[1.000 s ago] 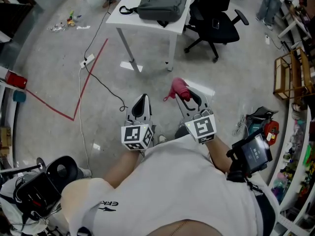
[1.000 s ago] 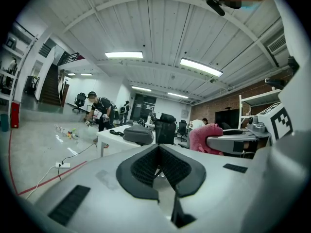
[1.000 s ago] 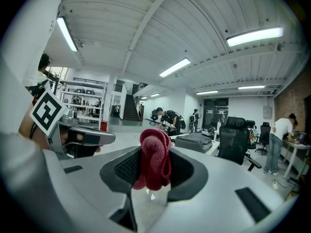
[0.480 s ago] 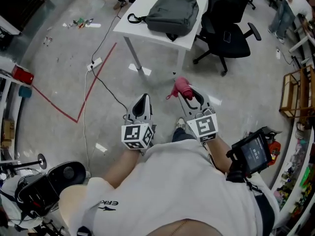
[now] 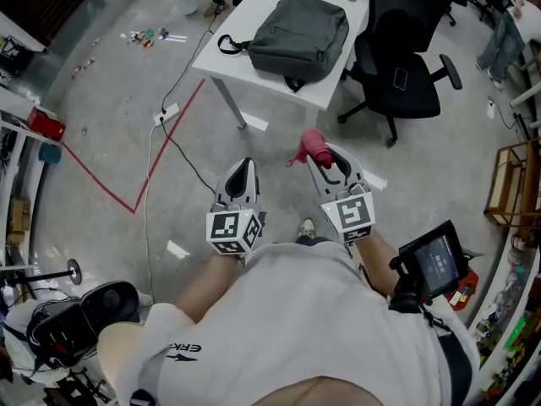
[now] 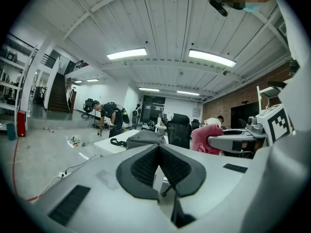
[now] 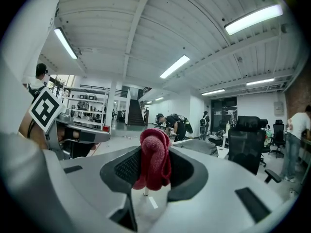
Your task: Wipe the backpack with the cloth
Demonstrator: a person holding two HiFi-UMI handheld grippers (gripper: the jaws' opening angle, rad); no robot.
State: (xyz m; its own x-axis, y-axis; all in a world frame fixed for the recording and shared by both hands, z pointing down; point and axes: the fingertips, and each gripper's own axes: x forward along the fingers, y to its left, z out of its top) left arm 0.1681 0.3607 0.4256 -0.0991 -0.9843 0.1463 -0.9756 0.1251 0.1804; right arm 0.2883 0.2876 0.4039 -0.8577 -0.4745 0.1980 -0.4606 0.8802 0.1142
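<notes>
Head view gave me both grippers held out over the floor, well short of the white table [image 5: 241, 15]. Left gripper [image 5: 241, 172] sat on the left with its marker cube facing the camera. Left gripper view confirmed it: left gripper [image 6: 158, 146] had its 2 jaws pressed together at the tips, nothing between the pads. Over to the right gripper [image 5: 325, 155], and it had the red cloth [image 5: 311, 148] pinched between its jaws, a bunched wad bulging past the tips and leaning toward the left gripper's side. Right gripper view showed the same grip up close: the cloth [image 7: 154, 159] stood upright between the 2 dark pads, rolled over at the top, hanging down the middle of the gap.

The grey backpack [image 5: 300, 36] lay flat on the tabletop, filling most of its middle and reaching toward the edge beside the black office chair [image 5: 397, 57], with 1 dark strap loop curling toward the opposite edge. Cloth and backpack were well apart, bare floor between them. From the left gripper view the backpack [image 6: 143, 137] showed as a low grey hump on the table ahead, the chair [image 6: 180, 130] just behind it. A red tape line [image 5: 110, 197] crossed the floor at left, and a white power strip [image 5: 165, 112] with a black cable lay near the table's leg.
</notes>
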